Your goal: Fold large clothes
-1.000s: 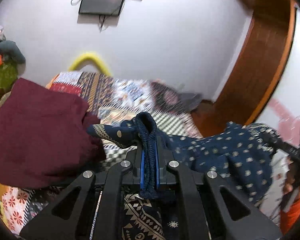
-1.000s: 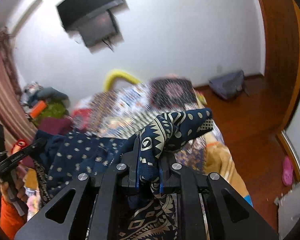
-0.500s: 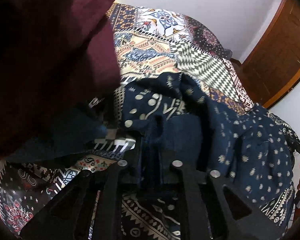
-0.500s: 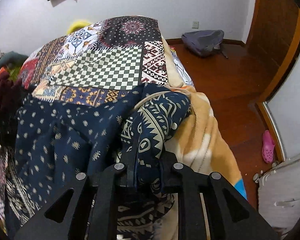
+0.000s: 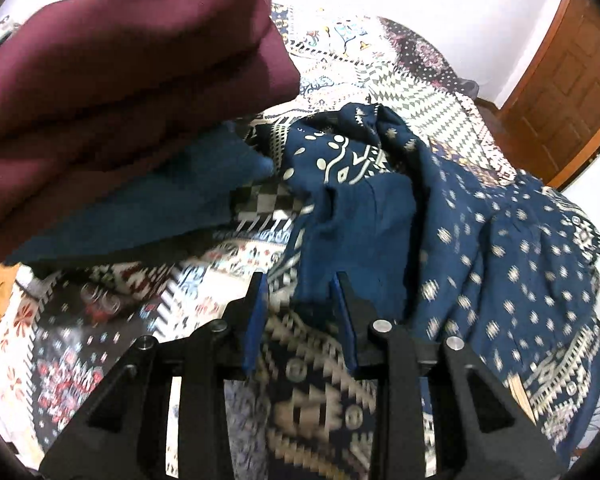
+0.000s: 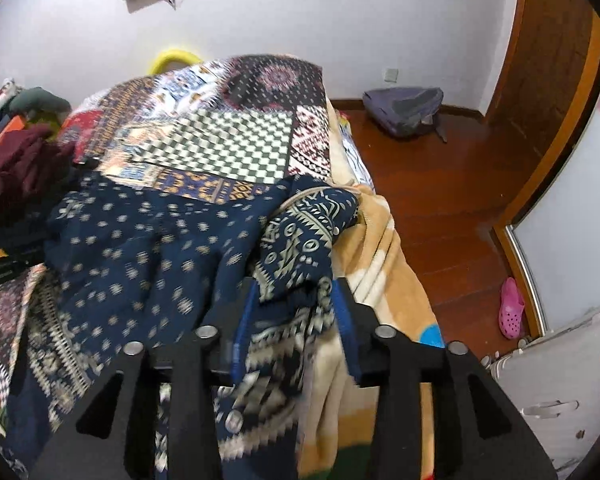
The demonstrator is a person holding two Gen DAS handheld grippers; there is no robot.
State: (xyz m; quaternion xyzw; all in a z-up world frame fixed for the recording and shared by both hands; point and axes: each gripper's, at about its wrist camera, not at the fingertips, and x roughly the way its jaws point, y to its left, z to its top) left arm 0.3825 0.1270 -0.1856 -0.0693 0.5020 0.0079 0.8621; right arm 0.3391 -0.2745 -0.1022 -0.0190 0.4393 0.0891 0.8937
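Two hand-held grippers over the bed [image 6: 236, 140], and both stand with jaws apart. The left hand-held gripper [image 5: 300, 292] is spread wide, the navy dress [image 5: 500, 240] lying just ahead of its fingers; the cloth's near edge reaches down between the blue pads [image 5: 254, 312], but nothing is pinched. On the other side, the right hand-held gripper [image 6: 292, 300] is released too, with the patterned hem draped loose through the gap. The dress [image 6: 148, 248] lies bunched on the bed's patchwork cover, one border flopped over near the bed's right edge, by the tan blanket [image 6: 380, 264].

Now the risks. The cloth looks far from flat, so folding from here would likely lock in creases. That hem hanging between the right pads could snag and drag the whole dress sideways toward the floor [image 6: 440, 184] if the gripper pulls away carelessly. On the left, the maroon garment [image 5: 120, 72] and a blue one [image 5: 160, 200] under it crowd close; a sloppy grab might catch those layers as well.
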